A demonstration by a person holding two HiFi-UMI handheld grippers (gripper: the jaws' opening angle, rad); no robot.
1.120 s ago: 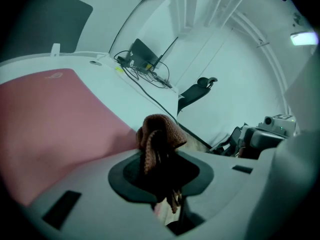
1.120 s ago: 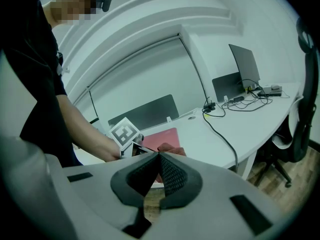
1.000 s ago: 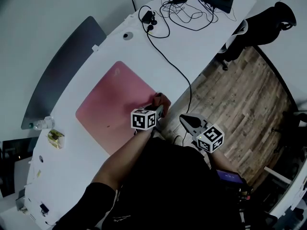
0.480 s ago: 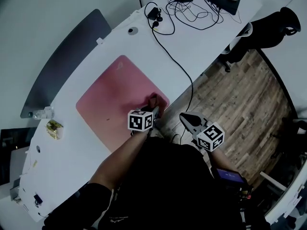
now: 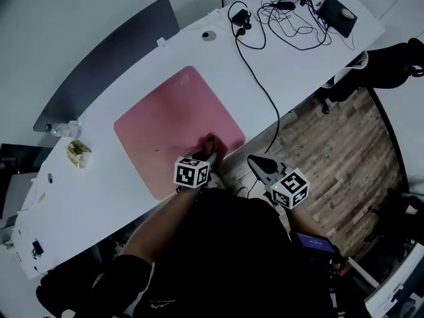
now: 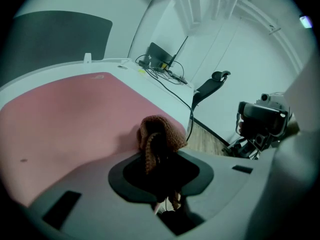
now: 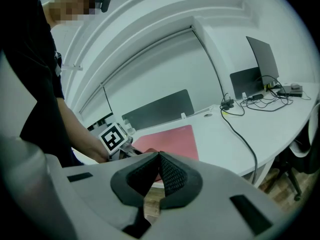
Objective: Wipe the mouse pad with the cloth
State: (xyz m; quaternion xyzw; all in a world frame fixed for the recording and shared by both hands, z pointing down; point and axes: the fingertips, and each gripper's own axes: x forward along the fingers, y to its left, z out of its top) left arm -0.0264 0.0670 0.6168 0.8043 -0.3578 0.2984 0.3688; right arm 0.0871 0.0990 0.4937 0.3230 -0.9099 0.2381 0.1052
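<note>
A pink mouse pad (image 5: 173,126) lies on the white desk (image 5: 285,65). A brown knitted cloth (image 5: 214,144) rests on the pad near its front right corner. My left gripper (image 5: 210,154) is shut on that cloth, and in the left gripper view the cloth (image 6: 159,134) bunches out between the jaws over the mouse pad (image 6: 65,114). My right gripper (image 5: 258,166) hangs off the desk's front edge above the wooden floor, shut with nothing in it. Its closed tips (image 7: 159,157) show in the right gripper view, with the mouse pad (image 7: 170,139) beyond them.
A black cable (image 5: 255,78) runs across the desk to a tangle of wires and devices (image 5: 298,12) at the far right. A grey partition panel (image 5: 106,52) borders the desk's far side. A bottle (image 5: 66,130) and a yellow packet (image 5: 79,154) sit at the left. A black chair (image 5: 391,65) stands on the floor.
The left gripper has slid the cloth a little leftward along the pad's front edge, away from the corner. The head view has shifted. The right gripper has stayed put.
</note>
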